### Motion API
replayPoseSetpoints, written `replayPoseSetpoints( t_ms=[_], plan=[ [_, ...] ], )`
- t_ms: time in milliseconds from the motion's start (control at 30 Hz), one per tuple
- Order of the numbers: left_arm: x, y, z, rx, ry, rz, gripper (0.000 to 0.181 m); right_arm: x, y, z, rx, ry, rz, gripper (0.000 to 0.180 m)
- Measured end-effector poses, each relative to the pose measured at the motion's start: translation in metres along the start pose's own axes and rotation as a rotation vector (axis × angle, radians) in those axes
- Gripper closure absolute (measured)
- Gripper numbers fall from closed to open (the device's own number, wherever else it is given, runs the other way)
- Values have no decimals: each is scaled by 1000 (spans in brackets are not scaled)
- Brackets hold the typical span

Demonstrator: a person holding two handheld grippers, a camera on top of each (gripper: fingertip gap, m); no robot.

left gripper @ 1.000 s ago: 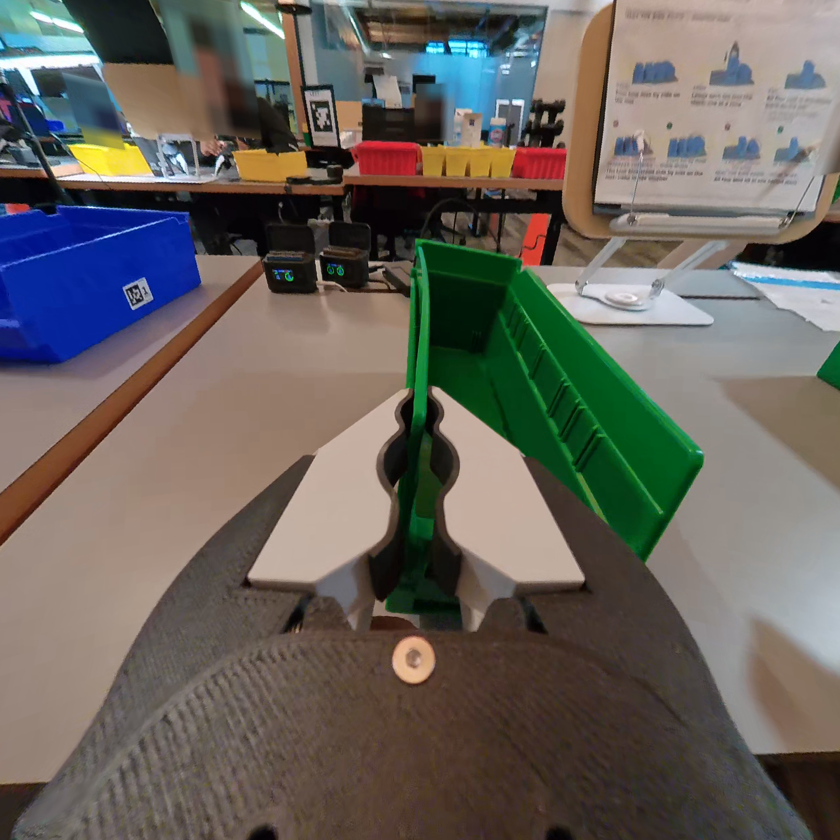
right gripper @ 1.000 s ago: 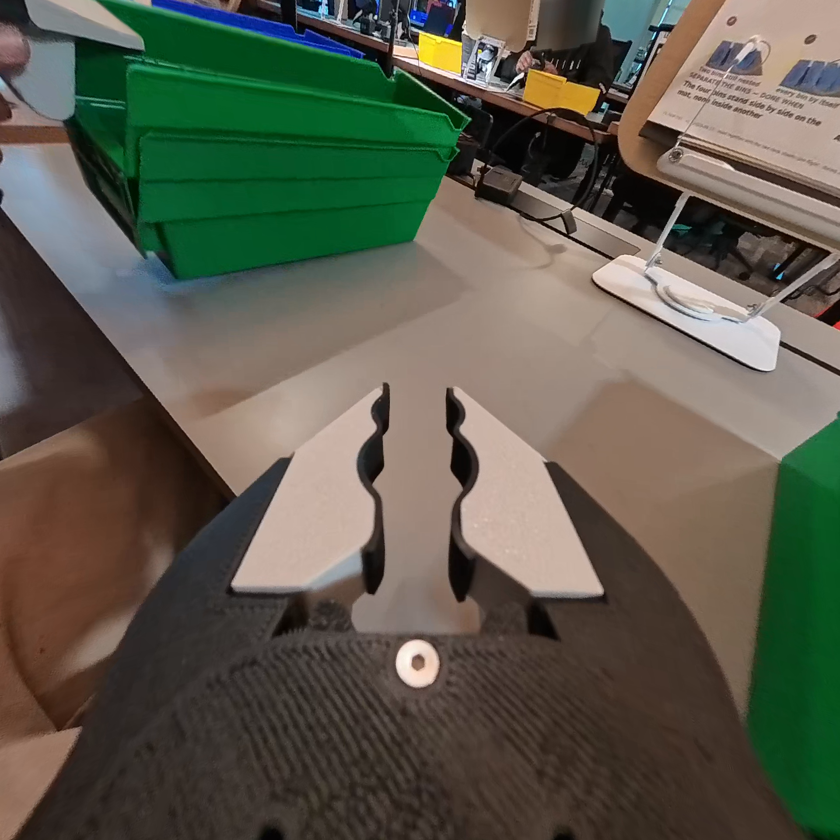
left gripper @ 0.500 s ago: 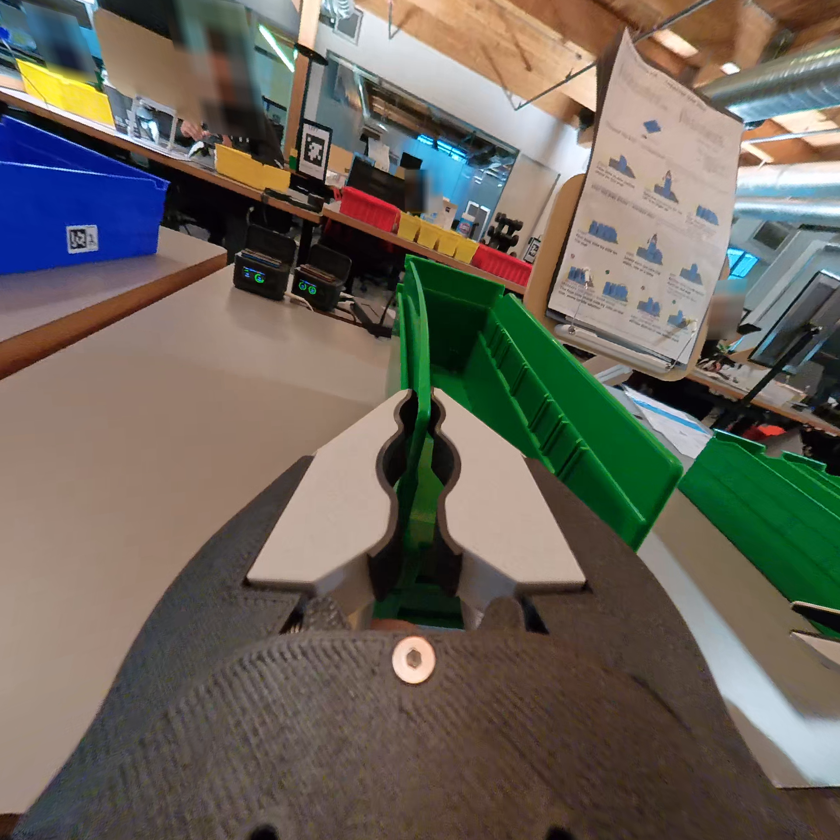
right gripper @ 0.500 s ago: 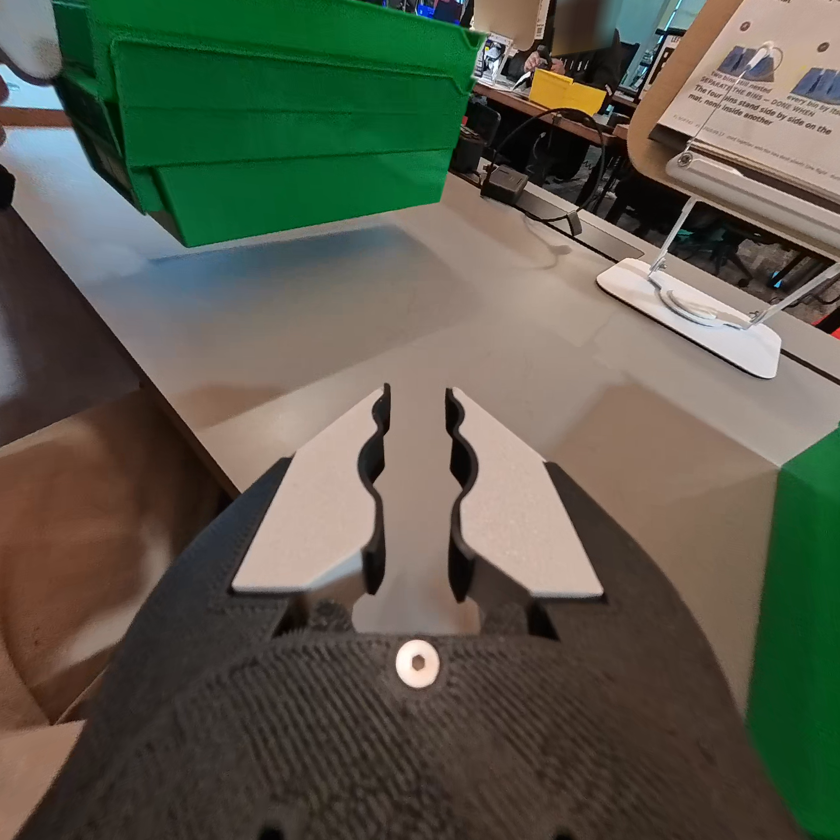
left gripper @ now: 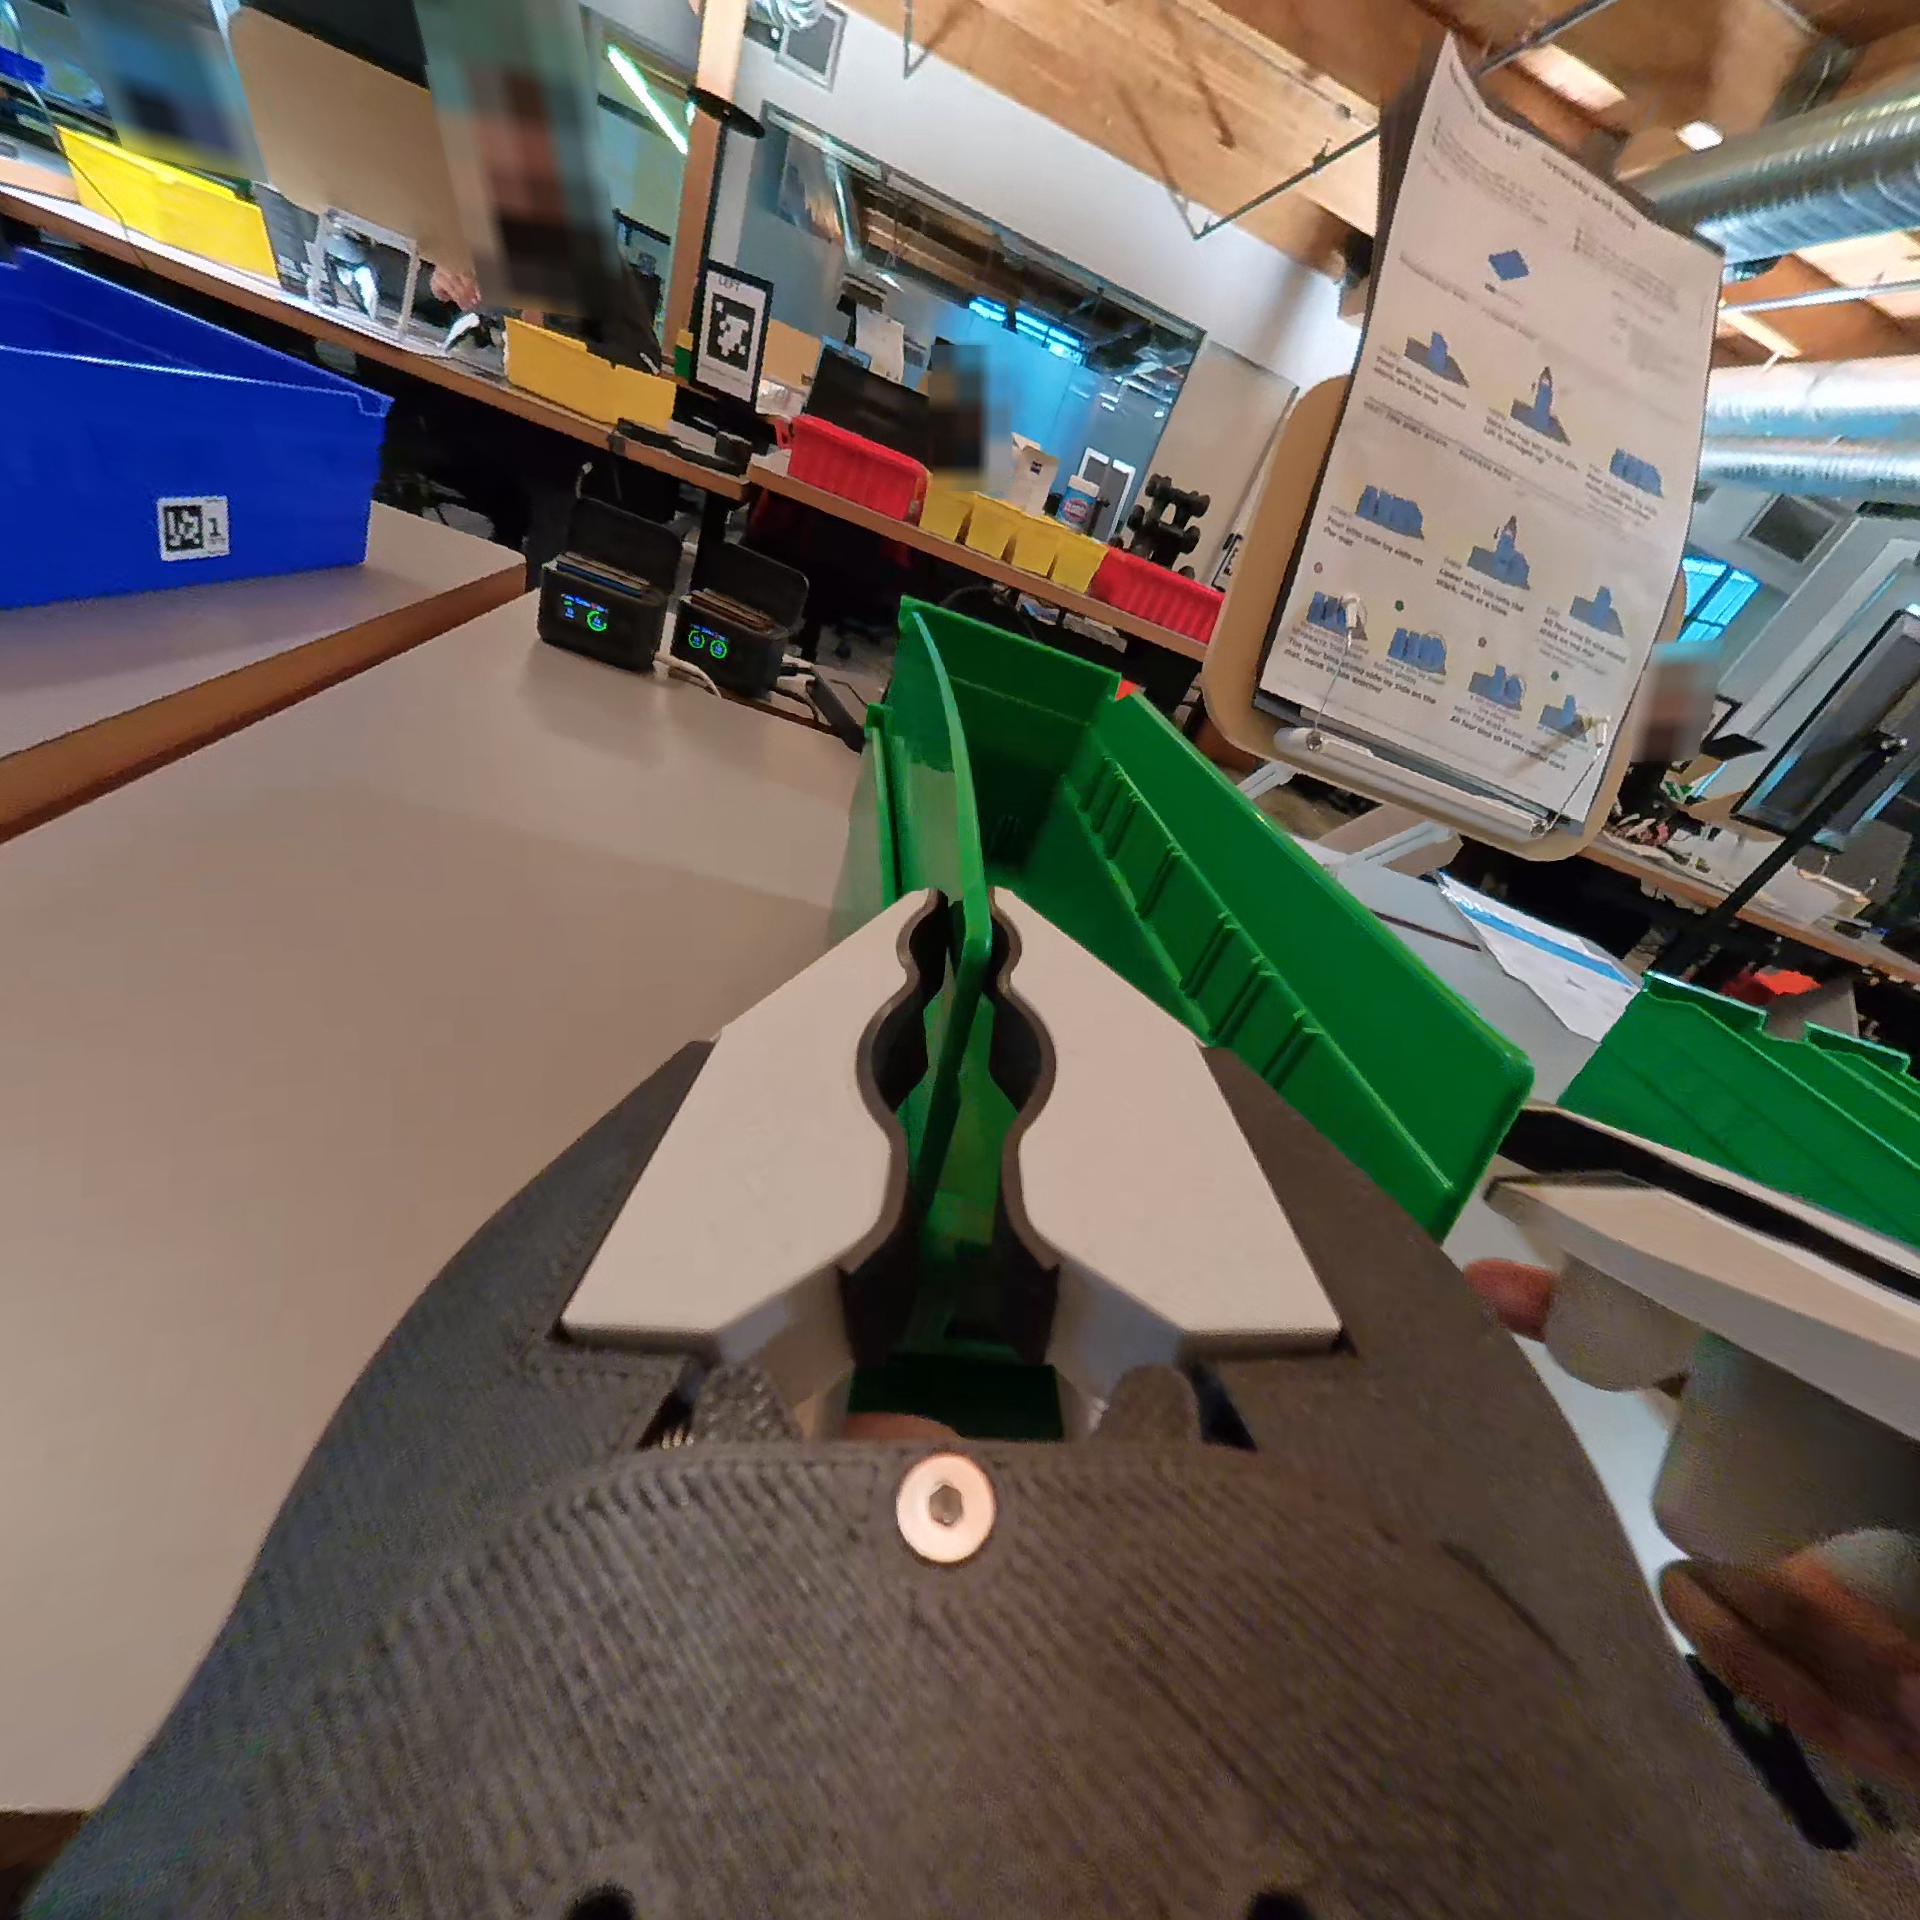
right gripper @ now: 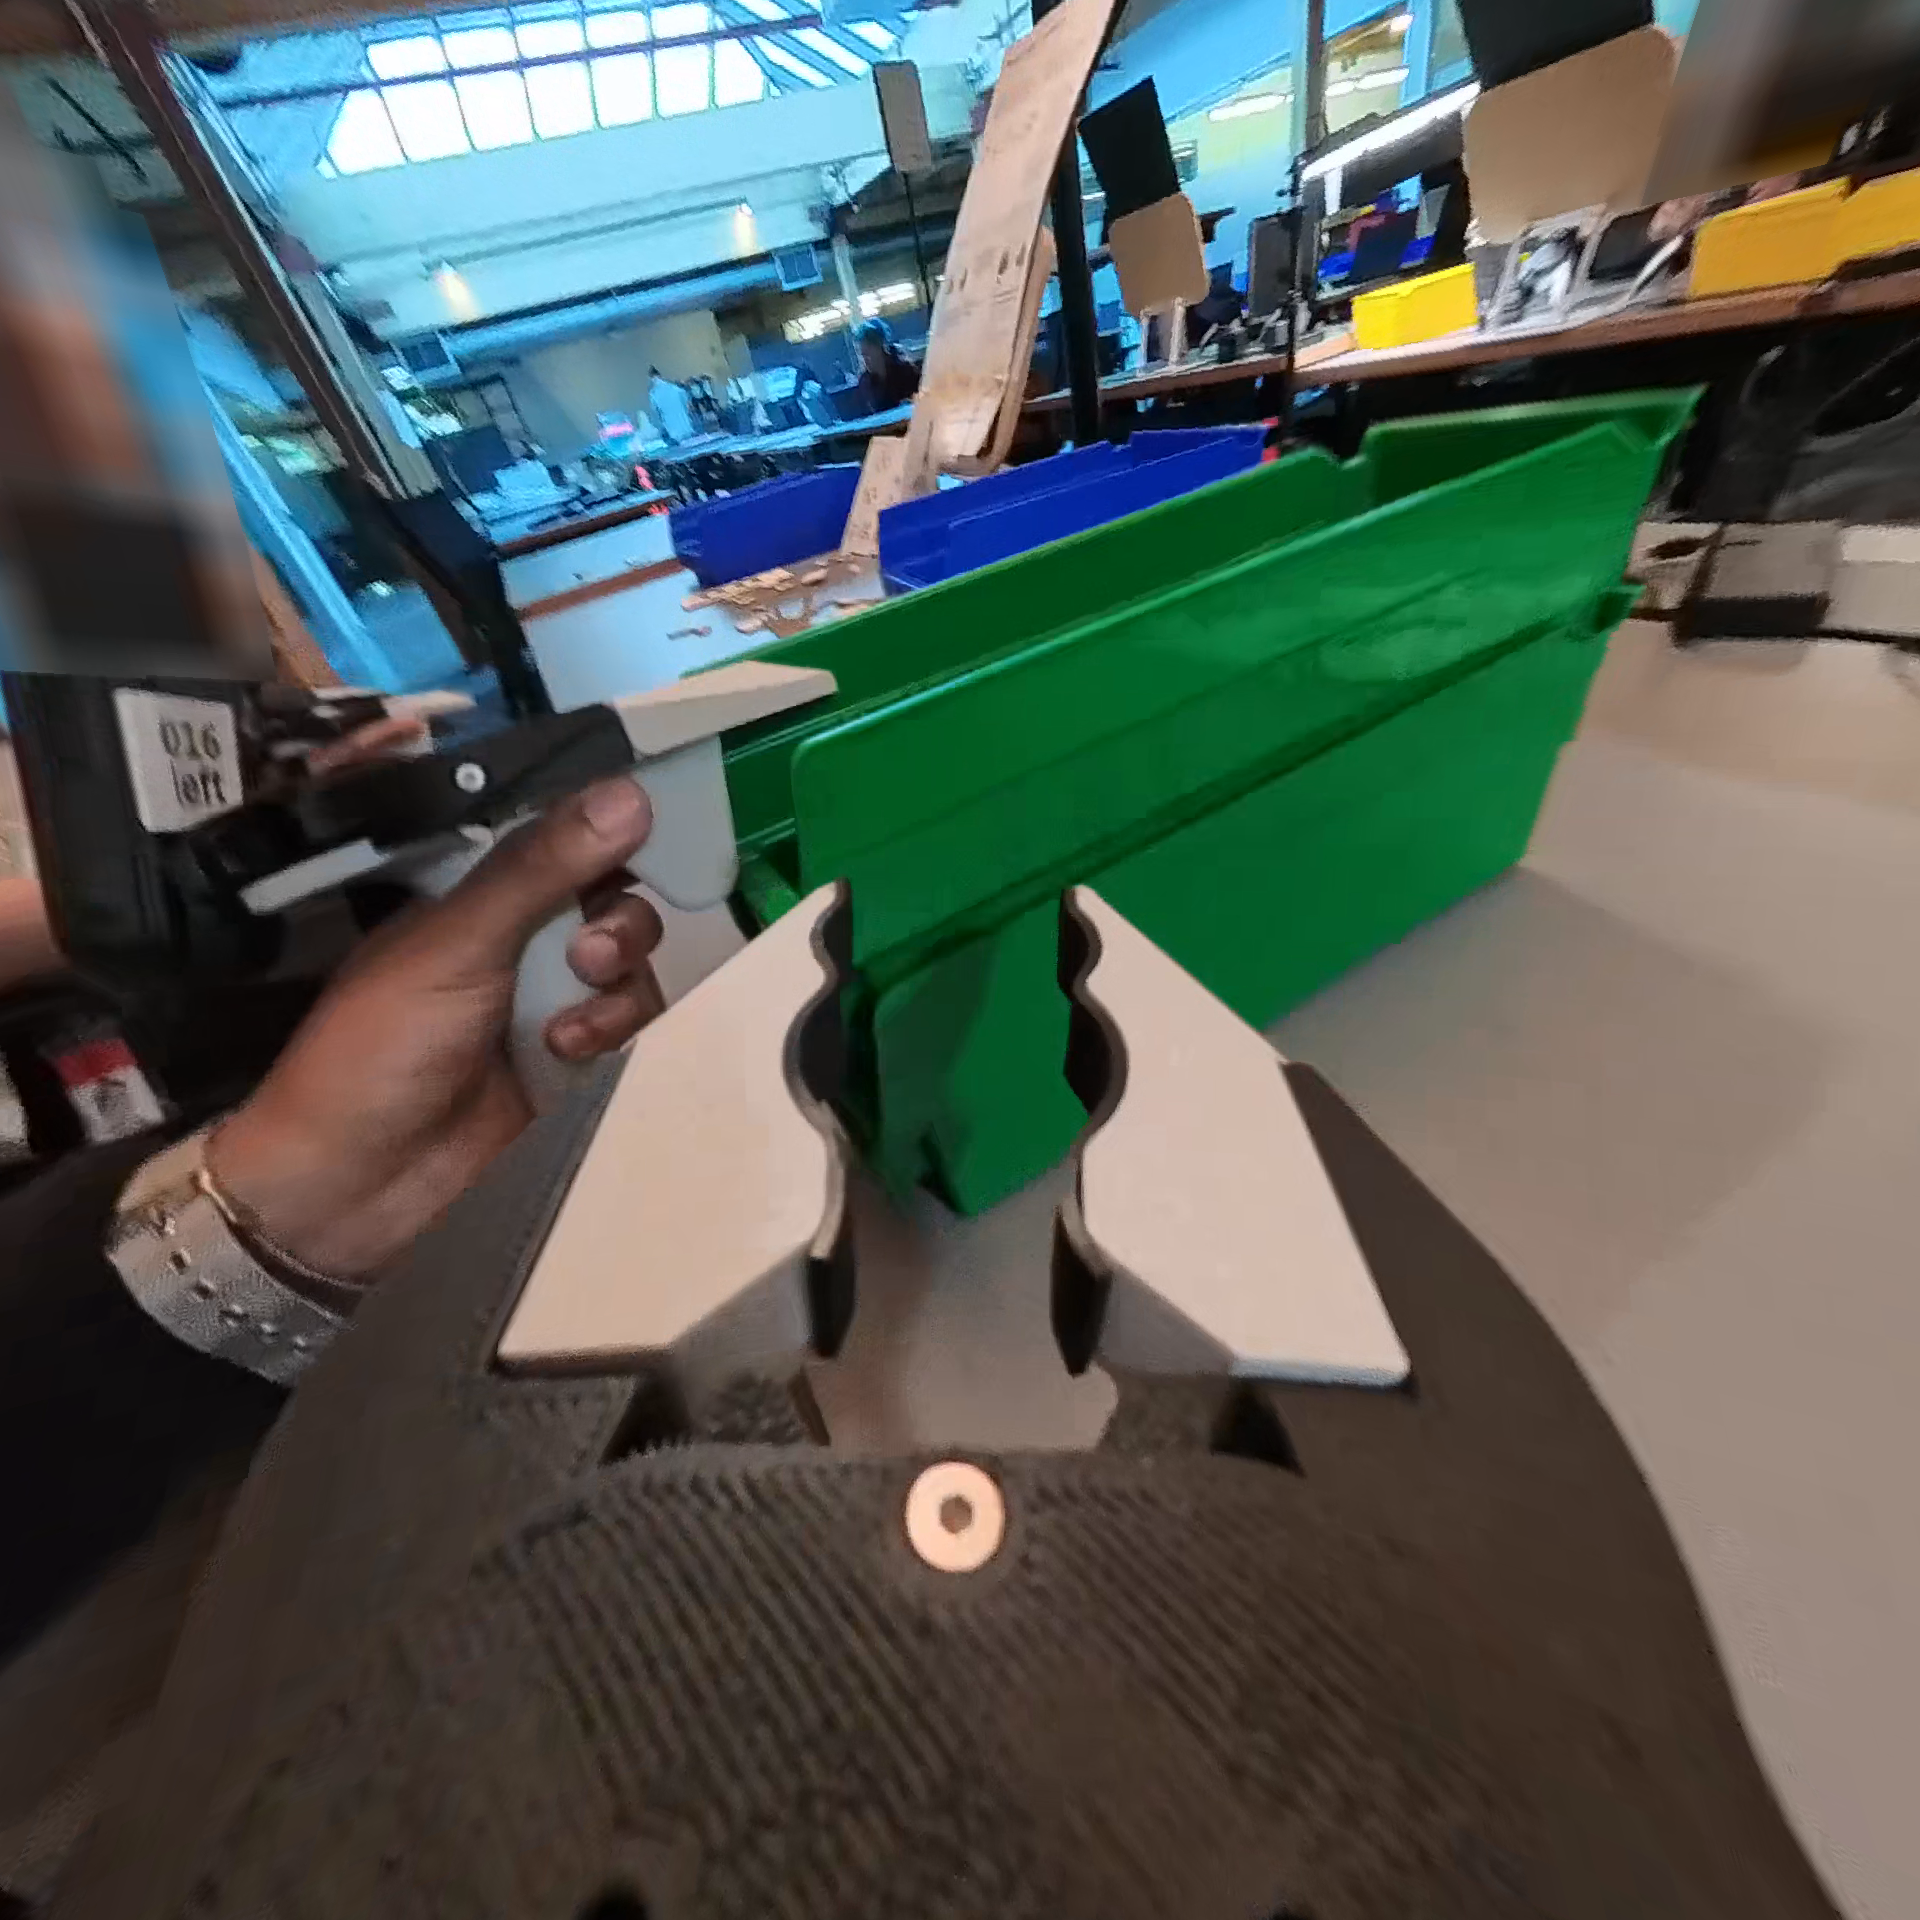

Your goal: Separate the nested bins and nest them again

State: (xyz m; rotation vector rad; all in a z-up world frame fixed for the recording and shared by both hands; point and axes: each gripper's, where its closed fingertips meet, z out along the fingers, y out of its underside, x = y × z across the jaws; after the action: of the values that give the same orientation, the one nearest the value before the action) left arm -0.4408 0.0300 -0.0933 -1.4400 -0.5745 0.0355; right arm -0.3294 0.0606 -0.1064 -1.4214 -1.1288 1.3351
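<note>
A stack of nested green bins point(left gripper: 1195, 914) lies lengthwise in front of my left gripper point(left gripper: 961, 914), which is shut on the stack's near left wall. In the right wrist view the same stack point(right gripper: 1299, 727) shows side-on, with its near lower corner between the fingers of my right gripper point(right gripper: 956, 914). Its jaws stand apart and do not press on the bin. I cannot tell whether the stack rests on the table. A hand holds the left gripper point(right gripper: 717, 717) at the stack's left end. Another green bin point(left gripper: 1745, 1112) sits on the table to the right.
On the grey table point(left gripper: 364, 935) two black charger cases point(left gripper: 665, 623) stand at the back. An instruction sheet on a stand point(left gripper: 1507, 468) is at the back right. A blue bin point(left gripper: 156, 468) is on the neighbouring table at left; more blue bins point(right gripper: 1039, 520) lie behind the stack.
My left gripper lifted the green stack and tipped upward. My right gripper swung left to face the stack, opened wider, and now has the stack's corner between its fingers.
</note>
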Motion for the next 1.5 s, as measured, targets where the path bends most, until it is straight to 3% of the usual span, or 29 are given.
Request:
replayPoseSetpoints(
  t_ms=[200,467,667,833,1000,1100,1267,1500],
  plan=[
    [-5,-9,-2,38,10,-6,181,4,18,17,-82,-20,5,136],
    [6,-27,-8,90,18,-6,181,22,-3,-6,-9,20,7,140],
    [34,-59,-17,153,79,-24,180,43,-34,-52,70,104,14,141],
    [89,-72,-17,163,224,-39,178,42,-50,-117,179,125,28,140],
    [151,-47,-9,87,366,-95,181,52,-31,-188,200,294,-93,144],
    [180,-22,-6,74,400,-92,181,50,-19,-210,187,329,-191,145],
    [213,33,1,-25,432,-5,181,42,-22,-218,248,318,-226,144],
    [210,78,11,-113,403,17,181,30,-6,-196,174,319,-268,134]
  ],
)
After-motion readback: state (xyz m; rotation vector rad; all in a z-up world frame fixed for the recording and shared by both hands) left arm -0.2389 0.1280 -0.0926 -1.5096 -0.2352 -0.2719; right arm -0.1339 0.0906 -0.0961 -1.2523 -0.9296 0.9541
